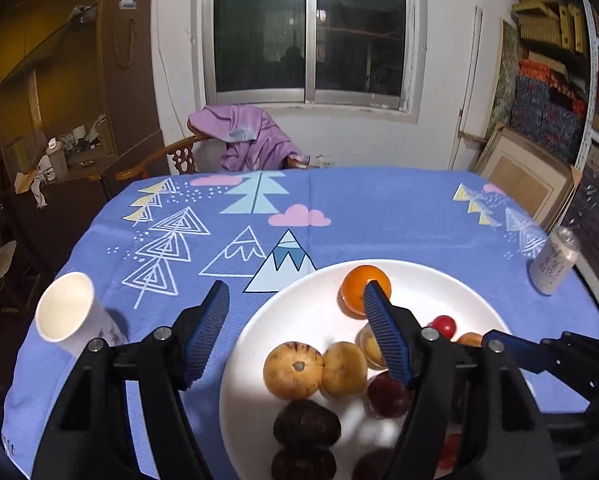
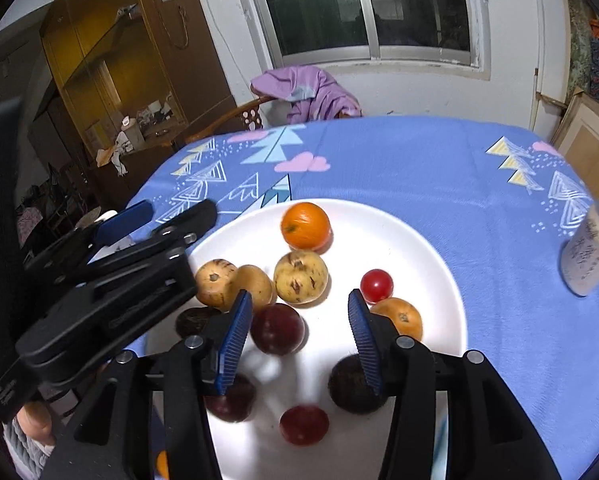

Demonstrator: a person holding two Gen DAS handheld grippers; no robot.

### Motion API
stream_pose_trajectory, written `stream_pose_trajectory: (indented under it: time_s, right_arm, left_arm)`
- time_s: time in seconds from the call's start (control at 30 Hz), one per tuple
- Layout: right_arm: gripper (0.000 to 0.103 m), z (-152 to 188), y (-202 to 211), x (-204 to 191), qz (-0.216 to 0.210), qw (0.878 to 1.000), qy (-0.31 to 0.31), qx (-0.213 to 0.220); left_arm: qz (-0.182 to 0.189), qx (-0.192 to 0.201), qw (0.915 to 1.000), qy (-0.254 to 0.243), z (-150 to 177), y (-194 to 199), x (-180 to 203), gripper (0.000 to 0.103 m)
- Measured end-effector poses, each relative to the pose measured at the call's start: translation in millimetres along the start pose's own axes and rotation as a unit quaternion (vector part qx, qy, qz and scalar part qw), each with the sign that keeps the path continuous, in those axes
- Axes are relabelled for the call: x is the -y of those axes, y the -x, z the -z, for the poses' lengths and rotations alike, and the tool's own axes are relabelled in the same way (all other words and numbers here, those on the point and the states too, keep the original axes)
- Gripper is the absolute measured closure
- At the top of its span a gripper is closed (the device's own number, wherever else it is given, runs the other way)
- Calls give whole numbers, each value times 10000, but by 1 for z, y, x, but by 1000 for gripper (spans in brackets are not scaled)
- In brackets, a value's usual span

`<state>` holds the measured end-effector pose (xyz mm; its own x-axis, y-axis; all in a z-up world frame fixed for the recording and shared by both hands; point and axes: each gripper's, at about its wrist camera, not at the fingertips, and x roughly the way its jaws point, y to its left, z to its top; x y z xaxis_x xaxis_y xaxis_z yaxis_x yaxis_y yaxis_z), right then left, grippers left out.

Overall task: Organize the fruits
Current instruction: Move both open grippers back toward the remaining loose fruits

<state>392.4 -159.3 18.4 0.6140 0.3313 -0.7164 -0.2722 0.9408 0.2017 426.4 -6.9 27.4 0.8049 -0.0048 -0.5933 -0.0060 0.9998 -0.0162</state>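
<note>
Both the left gripper [image 1: 295, 336] and right gripper [image 2: 297, 336] hang spread and empty over the plate [image 2: 419, 248], apparently clear of the fruits gathered on it.

paper cup [image 1: 65, 312] upright | can [image 1: 555, 262] | purple cloth [image 1: 251, 136] on chair [image 1: 155, 160]

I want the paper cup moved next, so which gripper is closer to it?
Left. The left gripper hangs at the plate's left rim, with the paper cup just beyond its left finger. The right gripper hovers over the fruit, farther from it.
</note>
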Motion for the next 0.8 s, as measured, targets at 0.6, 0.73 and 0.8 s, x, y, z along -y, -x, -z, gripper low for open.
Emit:
stream_pose_trajectory:
  time_s: [0.6,0.73,0.8]
  right_arm:
    - [25,136,115,0,21,9942,-316,1029]
    - [25,157,123,11,-15,9935,-529,1005]
    - [22,165,131,17,-15,9913,-681,1128]
  left_arm:
    - [-477,482,9975,-186,114,151,-16,21]
    - [-466,293,9981,-268,147,157,-12,21]
    - [-439,188,9981,-378,158,157,-8,21]
